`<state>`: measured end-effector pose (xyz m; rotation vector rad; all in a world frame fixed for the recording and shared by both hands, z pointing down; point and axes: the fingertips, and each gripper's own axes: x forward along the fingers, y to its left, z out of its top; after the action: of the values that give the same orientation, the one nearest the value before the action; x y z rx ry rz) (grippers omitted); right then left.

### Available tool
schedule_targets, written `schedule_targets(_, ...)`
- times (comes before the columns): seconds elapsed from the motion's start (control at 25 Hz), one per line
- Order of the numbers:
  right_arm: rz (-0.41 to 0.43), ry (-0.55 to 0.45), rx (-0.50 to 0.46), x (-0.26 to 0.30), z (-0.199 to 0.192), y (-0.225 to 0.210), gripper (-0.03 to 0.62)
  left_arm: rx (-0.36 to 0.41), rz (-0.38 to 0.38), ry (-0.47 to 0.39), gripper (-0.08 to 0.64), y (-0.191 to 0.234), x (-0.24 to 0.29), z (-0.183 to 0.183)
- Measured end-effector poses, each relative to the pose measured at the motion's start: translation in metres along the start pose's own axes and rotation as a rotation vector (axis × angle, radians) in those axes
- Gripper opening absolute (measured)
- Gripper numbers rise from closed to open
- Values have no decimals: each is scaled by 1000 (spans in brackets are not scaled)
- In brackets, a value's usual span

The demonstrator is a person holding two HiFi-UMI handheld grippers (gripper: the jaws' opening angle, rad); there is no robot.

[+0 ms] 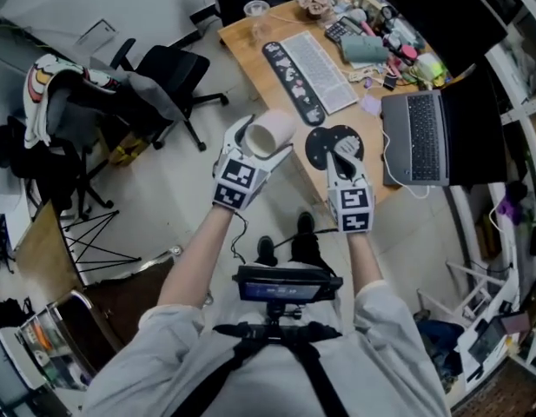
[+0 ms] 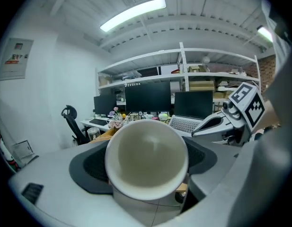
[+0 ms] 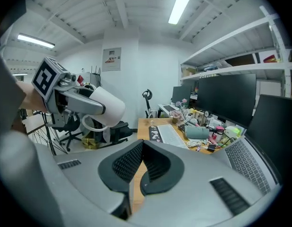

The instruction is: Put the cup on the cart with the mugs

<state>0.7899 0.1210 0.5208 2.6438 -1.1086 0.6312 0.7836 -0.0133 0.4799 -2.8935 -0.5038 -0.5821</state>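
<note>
In the head view, a white cup [image 1: 269, 133] lies on its side in the air, just off the near left edge of the wooden desk [image 1: 250, 50]. My left gripper [image 1: 266, 139] is shut on it, one jaw on each side. The left gripper view looks straight into the cup's empty mouth [image 2: 146, 157], with a dark pad on either side. From the right gripper view, the cup [image 3: 105, 107] and its handle hang at the left. My right gripper [image 1: 339, 148] floats beside it over the desk edge, and its dark pads [image 3: 157, 162] meet at the tips with nothing between them.
The desk carries a keyboard [image 1: 320, 70], a wrist rest [image 1: 289, 72], an open laptop [image 1: 424, 137], a clear glass [image 1: 256, 9] and much small clutter. Office chairs [image 1: 168, 76] stand on the floor at the left. A low rack with items [image 1: 46, 328] sits at the bottom left.
</note>
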Motion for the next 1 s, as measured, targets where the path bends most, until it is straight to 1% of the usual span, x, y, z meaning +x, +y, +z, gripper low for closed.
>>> schedule_targets(0.2, 17, -28, -33, -17, -4, 48, 2, 11, 28, -29, 445, -8, -53, -23)
schedule_targets(0.36, 40, -61, -37, -26, -5, 81, 2, 10, 78, -54, 445, -5, -94, -36)
schedule_targets(0.48, 62, -71, -40, -32, -4, 100, 2, 6, 114, -55, 445, -3, -120, -43)
schedule_targets(0.6, 118, -80, -68, -38, -2, 121, 2, -24, 178, -55, 445, -3, -149, -52)
schedule_targets(0.8, 242, -108, -120, -43, 7, 153, 2, -62, 310, -42, 445, -4, -195, -68)
schedule_targets(1.0, 363, -117, -170, -54, 4, 183, 2, -131, 442, -34, 445, -15, -242, -85)
